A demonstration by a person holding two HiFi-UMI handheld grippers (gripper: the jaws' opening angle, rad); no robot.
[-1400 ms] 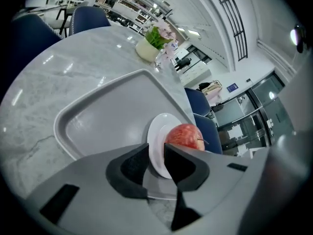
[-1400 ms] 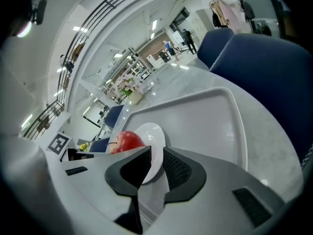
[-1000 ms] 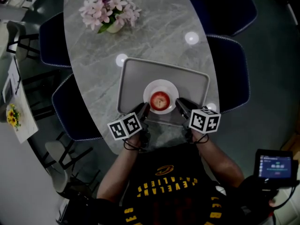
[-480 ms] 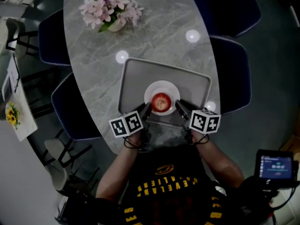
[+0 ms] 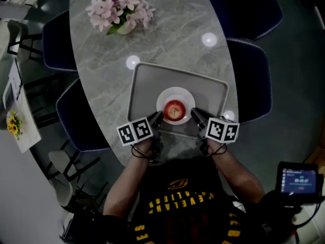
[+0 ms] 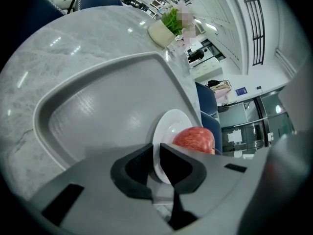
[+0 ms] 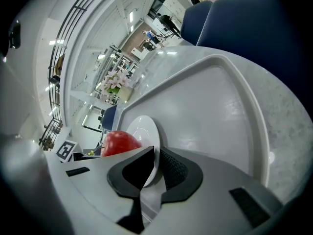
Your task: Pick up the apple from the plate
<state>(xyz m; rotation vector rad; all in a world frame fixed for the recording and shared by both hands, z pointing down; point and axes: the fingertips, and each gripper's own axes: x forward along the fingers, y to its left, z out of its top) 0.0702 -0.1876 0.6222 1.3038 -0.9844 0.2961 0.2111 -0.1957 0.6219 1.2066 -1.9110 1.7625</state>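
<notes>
apple [image 5: 174,109], red and round with a paler patch on its top, sits at the middle of a small white plate [image 5: 175,90]. the plate rests on a grey tray [image 5: 144,85] in the lower middle of the head view, on a grey marbled table [image 5: 101,60]. a pot of pink flowers [image 5: 119,9] stands at the upper left of the frame, well apart from the tray. dark blue chairs [image 5: 81,121] flank the table.

the left gripper [image 5: 158,117] comes at the plate's near rim from the lower left and the right gripper [image 5: 194,112] from the lower right, with the apple between them. in the left gripper view the dark pads [image 6: 129,168] stand nearly together with the plate's white rim [image 6: 168,126] pinched in the slit, and the apple [image 6: 195,138] lies just beyond, to the right of the pads. the right gripper view shows the same: pads [image 7: 176,170] closed on the rim [image 7: 142,126], with the apple [image 7: 120,142] just left of them. neither pair of pads touches the apple.
</notes>
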